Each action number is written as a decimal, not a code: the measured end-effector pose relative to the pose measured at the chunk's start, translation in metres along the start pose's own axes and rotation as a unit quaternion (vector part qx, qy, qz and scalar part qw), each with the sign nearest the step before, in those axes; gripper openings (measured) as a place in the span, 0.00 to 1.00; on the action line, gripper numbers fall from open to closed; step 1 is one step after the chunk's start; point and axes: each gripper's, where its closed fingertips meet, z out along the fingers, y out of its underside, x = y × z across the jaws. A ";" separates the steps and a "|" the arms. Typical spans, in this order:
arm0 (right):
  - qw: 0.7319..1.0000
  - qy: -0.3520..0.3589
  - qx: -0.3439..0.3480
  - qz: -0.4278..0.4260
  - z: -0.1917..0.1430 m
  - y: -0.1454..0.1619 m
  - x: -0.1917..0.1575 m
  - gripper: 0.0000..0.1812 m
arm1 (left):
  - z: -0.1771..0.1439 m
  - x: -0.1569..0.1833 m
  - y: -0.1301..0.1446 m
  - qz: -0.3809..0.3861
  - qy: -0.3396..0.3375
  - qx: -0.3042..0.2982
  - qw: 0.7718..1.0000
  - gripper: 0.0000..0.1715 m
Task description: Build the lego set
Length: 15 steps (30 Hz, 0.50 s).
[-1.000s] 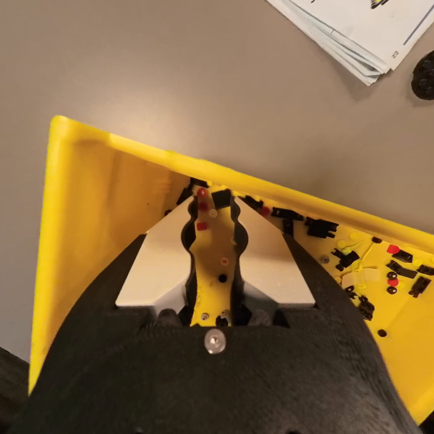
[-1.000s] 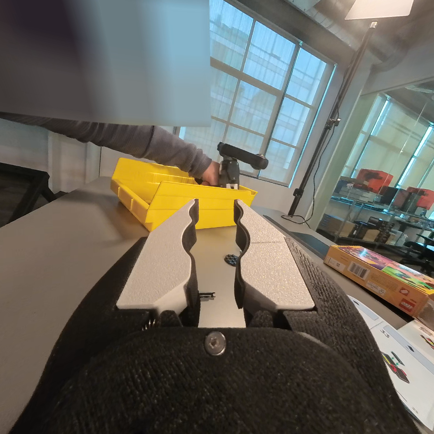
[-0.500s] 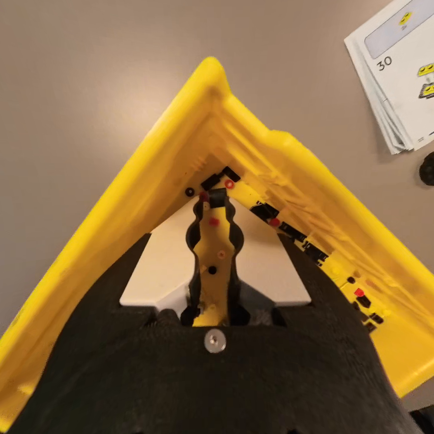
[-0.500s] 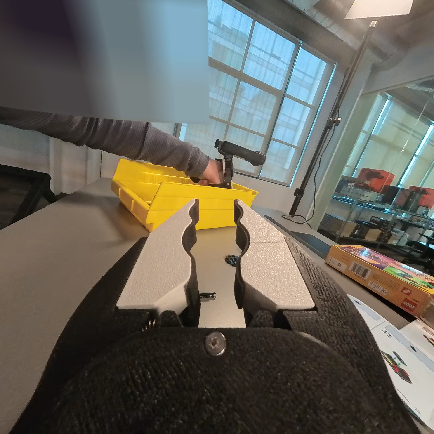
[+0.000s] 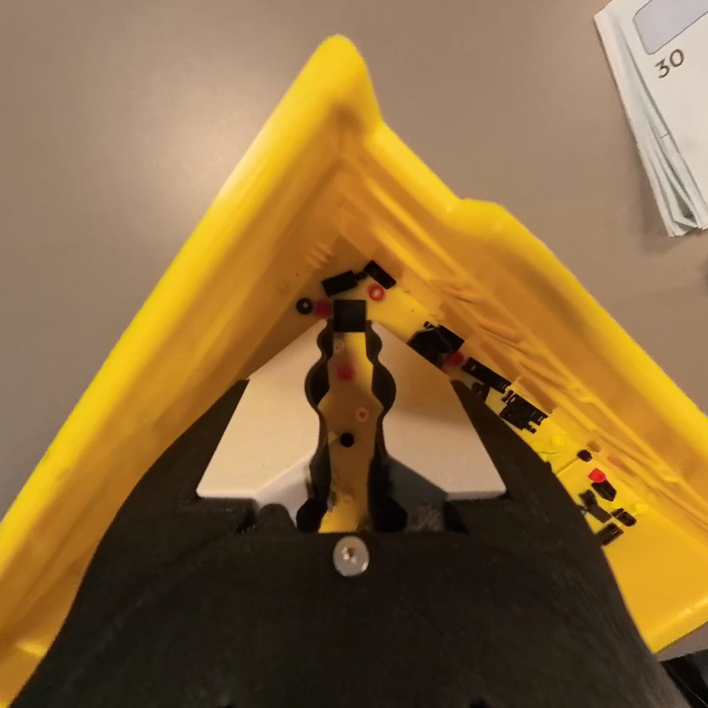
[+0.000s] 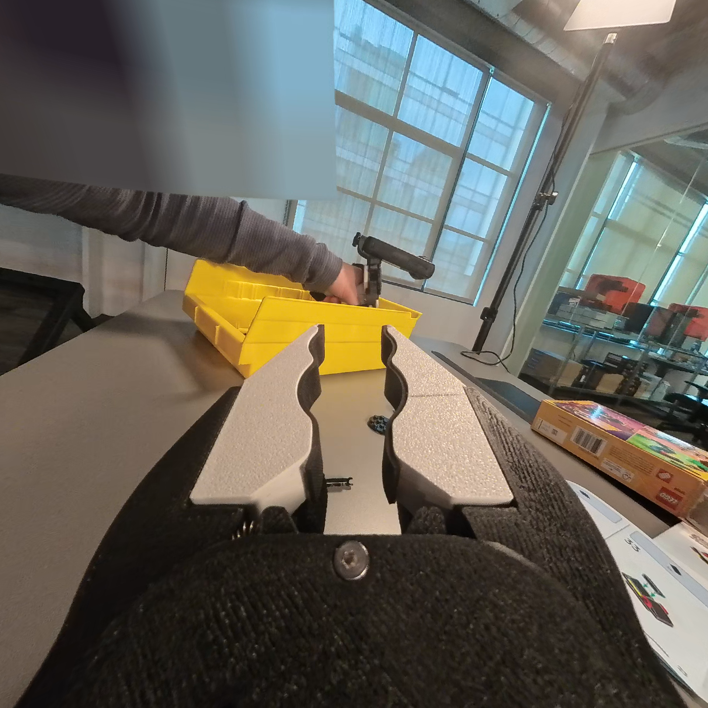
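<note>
office/lab | grid windows (image 6: 433, 153) | light stand (image 6: 536, 199) | storage shelves (image 6: 613, 344)

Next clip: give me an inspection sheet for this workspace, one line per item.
Surface: grey table, no spills seen.
Job's things: yellow bin of small black and red pieces; black square piece; instruction booklet; set box.
Clutter: black pin and black round piece loose on table.
Grippers: left hand-held gripper closed on black square piece; right hand-held gripper open, empty.
Cables: cable by stand.
Surroundings: windows, shelving.
</note>
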 end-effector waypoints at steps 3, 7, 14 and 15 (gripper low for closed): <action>1.000 0.000 0.001 0.001 0.000 0.000 0.000 0.15 | -0.004 0.000 0.004 0.012 -0.009 0.003 1.000 0.09; 1.000 -0.001 0.002 0.001 0.000 -0.001 0.000 0.15 | -0.038 0.009 0.000 0.015 -0.022 0.072 0.997 0.09; 0.999 -0.014 -0.004 -0.030 0.002 0.000 -0.011 0.14 | -0.174 0.098 0.008 0.077 -0.088 0.269 0.956 0.09; 0.999 -0.013 -0.007 -0.037 0.002 0.001 -0.011 0.14 | -0.183 0.128 0.012 0.086 -0.060 0.303 0.947 0.09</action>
